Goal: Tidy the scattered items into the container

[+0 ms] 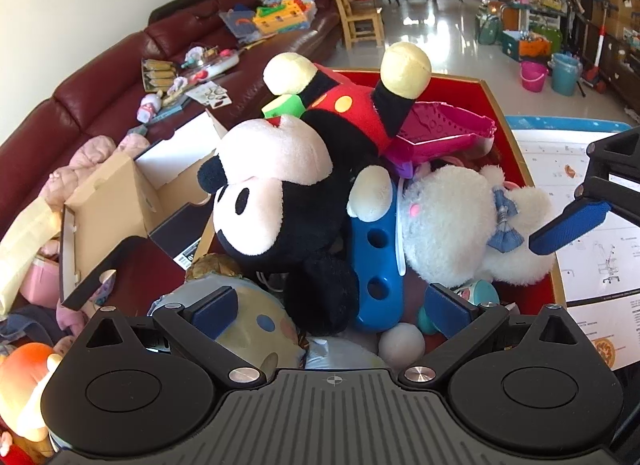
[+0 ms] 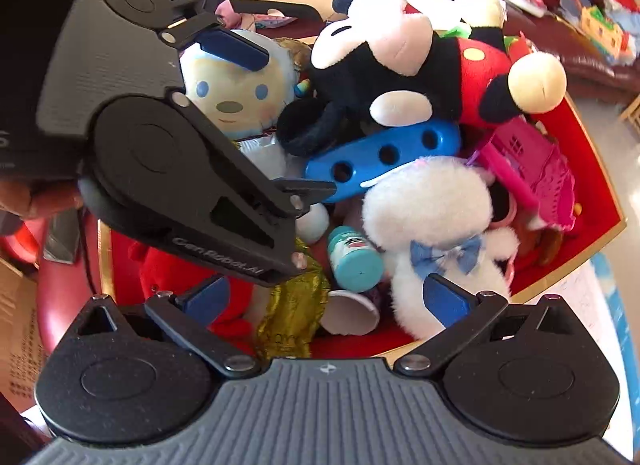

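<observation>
A red box with a gold rim (image 1: pixel 516 145) (image 2: pixel 592 169) is heaped with toys. On top lies a black mouse plush (image 1: pixel 280 185) (image 2: pixel 384 61) in red shorts, feet up. Beside it are a white plush with a blue bow (image 1: pixel 452 221) (image 2: pixel 432 217), a blue plastic piece with holes (image 1: pixel 376 265) (image 2: pixel 384 153), a pink toy house (image 1: pixel 440 133) (image 2: pixel 536 169), a pale blue plush (image 2: pixel 232 93) and a teal bottle (image 2: pixel 354 261). My left gripper (image 1: pixel 332 313) (image 2: pixel 292 121) hovers open over the pile. My right gripper (image 2: pixel 326 299) is open too, holding nothing; one of its blue fingers (image 1: pixel 568 225) shows at the box's right.
A maroon sofa (image 1: pixel 100 89) behind the box carries scattered toys and an open cardboard shoebox (image 1: pixel 120 201). A printed instruction sheet (image 1: pixel 580 265) lies right of the box. Gold foil (image 2: pixel 292 305) and a paper cup (image 2: pixel 352 313) lie in the box's near corner. A hand (image 2: pixel 24 197) holds the left gripper.
</observation>
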`<state>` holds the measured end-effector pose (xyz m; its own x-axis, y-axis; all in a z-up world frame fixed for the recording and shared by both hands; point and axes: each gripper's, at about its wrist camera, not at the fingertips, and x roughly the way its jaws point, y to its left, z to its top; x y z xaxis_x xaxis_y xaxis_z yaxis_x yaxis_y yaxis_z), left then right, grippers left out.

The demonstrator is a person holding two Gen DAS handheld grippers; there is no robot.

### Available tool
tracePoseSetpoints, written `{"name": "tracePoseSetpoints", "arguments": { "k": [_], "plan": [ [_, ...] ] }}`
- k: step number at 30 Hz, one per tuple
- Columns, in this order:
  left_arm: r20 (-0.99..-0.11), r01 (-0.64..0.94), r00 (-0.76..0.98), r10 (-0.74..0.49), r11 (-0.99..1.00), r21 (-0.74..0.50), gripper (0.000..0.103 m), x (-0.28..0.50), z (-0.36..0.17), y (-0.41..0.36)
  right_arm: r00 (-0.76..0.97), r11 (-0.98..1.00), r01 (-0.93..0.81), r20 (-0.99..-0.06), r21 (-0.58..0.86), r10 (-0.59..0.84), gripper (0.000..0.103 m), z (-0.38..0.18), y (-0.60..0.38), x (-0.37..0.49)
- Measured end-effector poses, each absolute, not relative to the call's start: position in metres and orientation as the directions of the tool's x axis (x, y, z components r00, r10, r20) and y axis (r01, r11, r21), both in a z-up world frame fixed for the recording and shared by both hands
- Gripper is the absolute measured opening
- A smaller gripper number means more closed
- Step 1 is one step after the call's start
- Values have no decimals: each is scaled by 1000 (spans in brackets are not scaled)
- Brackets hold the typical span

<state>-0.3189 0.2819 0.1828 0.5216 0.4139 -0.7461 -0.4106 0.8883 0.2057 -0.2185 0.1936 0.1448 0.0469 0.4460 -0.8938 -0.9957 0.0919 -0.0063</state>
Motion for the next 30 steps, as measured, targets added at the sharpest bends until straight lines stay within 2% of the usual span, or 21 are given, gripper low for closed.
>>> {"name": "tracePoseSetpoints", "arguments": {
  "k": [7, 14, 19, 30],
  "plan": [
    [-753, -388, 515, 409, 895, 220, 103, -318, 179, 285, 35, 120, -993, -894, 21, 446, 103, 147, 194, -239],
    [-800, -248, 500, 331, 940, 234, 103, -319, 179, 285, 45, 219, -975, -932, 37, 359, 103, 145, 196, -240],
    [-832, -191, 479, 281, 958, 214, 103, -320, 182, 286, 77, 189, -982, -943, -15, 323, 103, 152, 192, -244],
    [-847, -123, 459, 267, 964, 237, 103, -318, 176, 274, 95, 163, -985, -949, -47, 301, 103, 155, 189, -246]
  ]
}}
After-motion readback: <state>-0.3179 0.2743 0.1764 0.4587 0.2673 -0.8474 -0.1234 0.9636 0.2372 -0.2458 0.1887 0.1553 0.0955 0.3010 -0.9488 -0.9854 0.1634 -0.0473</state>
